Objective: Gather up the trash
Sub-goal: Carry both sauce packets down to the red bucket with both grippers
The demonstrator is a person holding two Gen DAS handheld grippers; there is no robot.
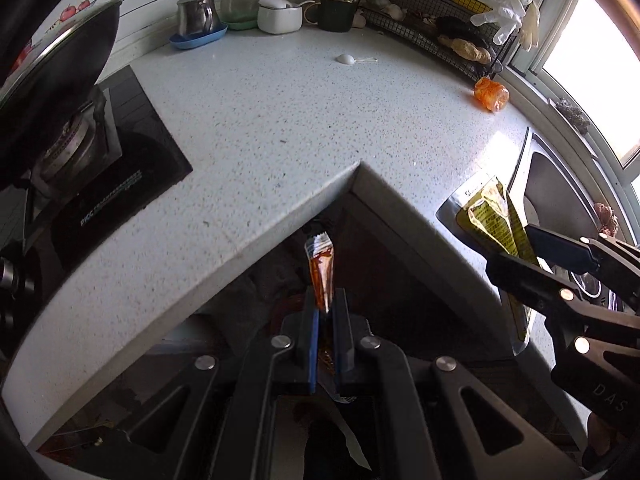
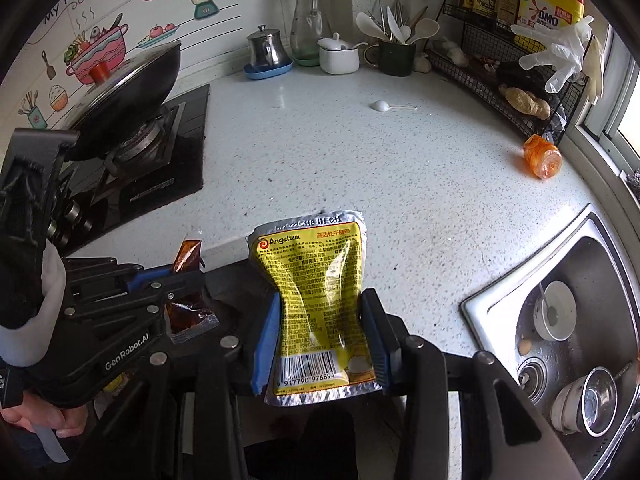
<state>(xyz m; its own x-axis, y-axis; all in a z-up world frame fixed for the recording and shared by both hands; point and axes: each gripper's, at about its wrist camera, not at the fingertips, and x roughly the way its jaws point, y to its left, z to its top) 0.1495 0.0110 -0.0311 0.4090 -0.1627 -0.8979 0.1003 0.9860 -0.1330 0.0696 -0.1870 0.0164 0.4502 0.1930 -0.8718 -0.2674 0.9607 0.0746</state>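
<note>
Foil crinkles between both sets of jaws: the left gripper [image 1: 325,312] pinches a thin orange sachet [image 1: 321,270] edge-on, and the right gripper [image 2: 322,334] squeezes a yellow yeast packet [image 2: 320,292] at its waist. Both hang off the countertop [image 1: 280,120] corner. Keep pressure steady while carrying; no bin shows. An orange wrapper [image 2: 543,156] lies near the sink [image 2: 580,248].
</note>
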